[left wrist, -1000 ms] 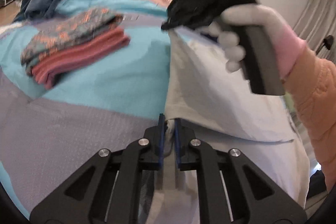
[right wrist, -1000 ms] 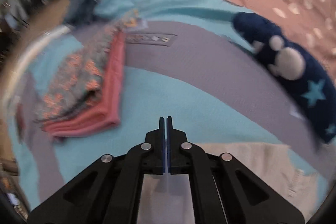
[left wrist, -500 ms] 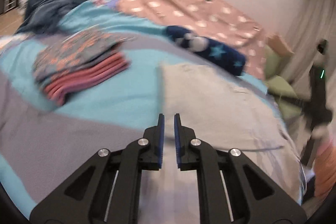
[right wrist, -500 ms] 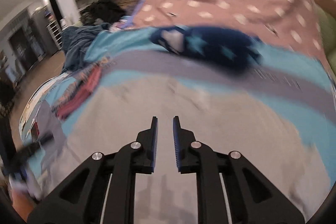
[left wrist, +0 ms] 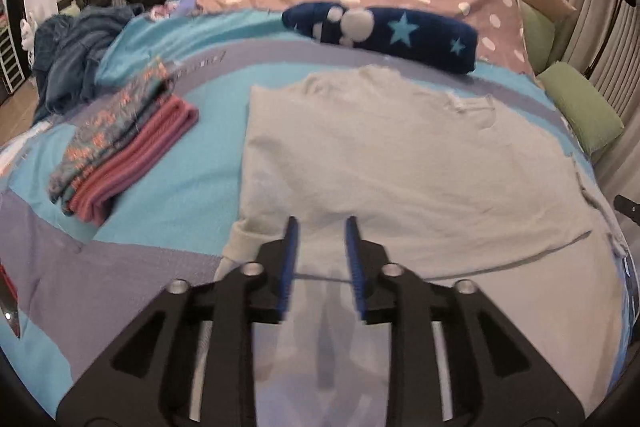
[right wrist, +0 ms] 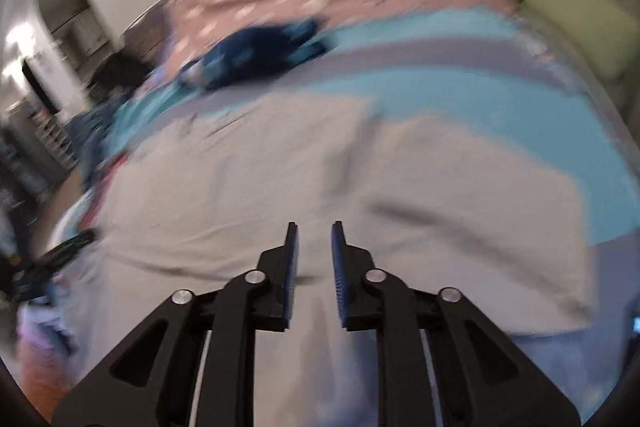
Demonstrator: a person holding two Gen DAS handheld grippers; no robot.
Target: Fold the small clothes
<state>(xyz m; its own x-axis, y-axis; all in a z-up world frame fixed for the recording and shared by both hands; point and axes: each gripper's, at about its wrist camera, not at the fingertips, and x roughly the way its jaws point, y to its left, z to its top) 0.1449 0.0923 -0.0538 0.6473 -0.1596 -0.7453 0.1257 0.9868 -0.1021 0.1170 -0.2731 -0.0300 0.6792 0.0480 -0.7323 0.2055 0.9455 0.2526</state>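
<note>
The pale garment [left wrist: 400, 163] lies spread flat on the bed [left wrist: 192, 163], its neckline at the far edge near the navy star-patterned bundle [left wrist: 384, 31] and its hem toward the near side. A stack of folded clothes [left wrist: 124, 143] sits to its left, apart from it.

The left tool [left wrist: 322, 227] hovers over the garment's near-left part, released, with a clear gap between its blue pads and nothing between them. The right tool [right wrist: 314, 231] is likewise released and empty, above the garment's near portion; its view is blurred, so the exact spot under it is hard to tell.

The garment stretches directly ahead of both tools, wider left to right than near to far as it appears here. The left edge, with a cuff-like roll [left wrist: 240, 243] at the near-left corner, lies just beside the left tool, so that tool seems nearer to it. A lengthwise fold probably starts by pinching that side and carrying it rightward across the body.
</note>
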